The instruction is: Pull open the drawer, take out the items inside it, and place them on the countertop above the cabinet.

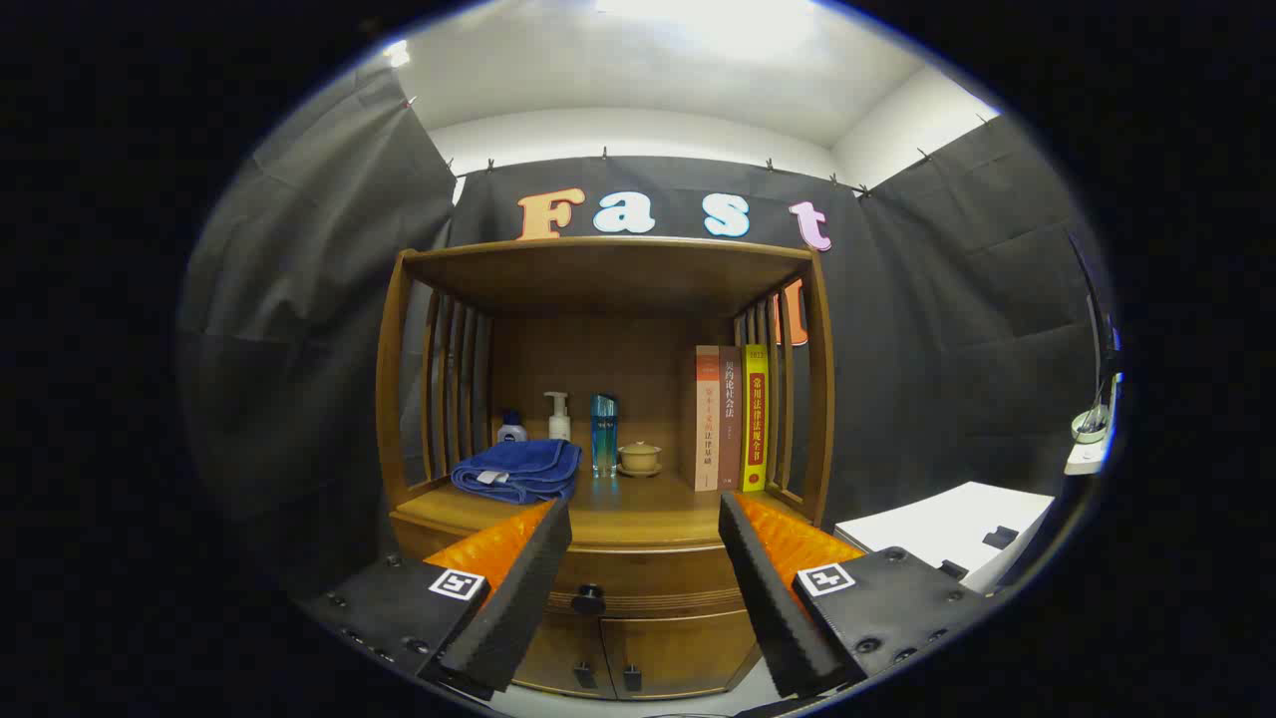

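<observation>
Seemingly closed wooden drawer (638, 583); tongs (644, 529) agape

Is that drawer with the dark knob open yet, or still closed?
Shut. The drawer front sits flush with the cabinet, its knob untouched between the open gripper jaws.

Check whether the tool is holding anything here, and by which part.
Nothing is held: the tool is open, with the closed drawer's knob ahead between its fingers.
</observation>
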Demonstrator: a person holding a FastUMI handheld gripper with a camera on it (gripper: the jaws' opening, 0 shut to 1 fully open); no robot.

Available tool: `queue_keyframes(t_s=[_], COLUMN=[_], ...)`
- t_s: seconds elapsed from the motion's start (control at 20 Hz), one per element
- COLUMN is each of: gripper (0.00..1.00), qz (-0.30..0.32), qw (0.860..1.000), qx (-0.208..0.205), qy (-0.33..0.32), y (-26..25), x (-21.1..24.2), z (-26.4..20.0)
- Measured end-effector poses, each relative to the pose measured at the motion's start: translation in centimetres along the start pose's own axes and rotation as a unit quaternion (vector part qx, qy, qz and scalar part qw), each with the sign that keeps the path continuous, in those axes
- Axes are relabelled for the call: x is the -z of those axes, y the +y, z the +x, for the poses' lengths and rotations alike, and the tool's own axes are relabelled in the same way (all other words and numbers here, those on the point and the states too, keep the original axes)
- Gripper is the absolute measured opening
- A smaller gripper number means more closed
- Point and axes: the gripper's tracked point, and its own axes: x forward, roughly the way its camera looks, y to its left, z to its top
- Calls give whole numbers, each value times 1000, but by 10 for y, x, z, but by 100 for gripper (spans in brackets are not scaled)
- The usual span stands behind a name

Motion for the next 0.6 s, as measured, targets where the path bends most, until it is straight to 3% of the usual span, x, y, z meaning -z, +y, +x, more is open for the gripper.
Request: queue_keyframes(t_s=[0.6], gripper=[98], qz=[-3], qw=[1000], qx=[-4], qy=[7], y=[2], x=[11], z=[4])
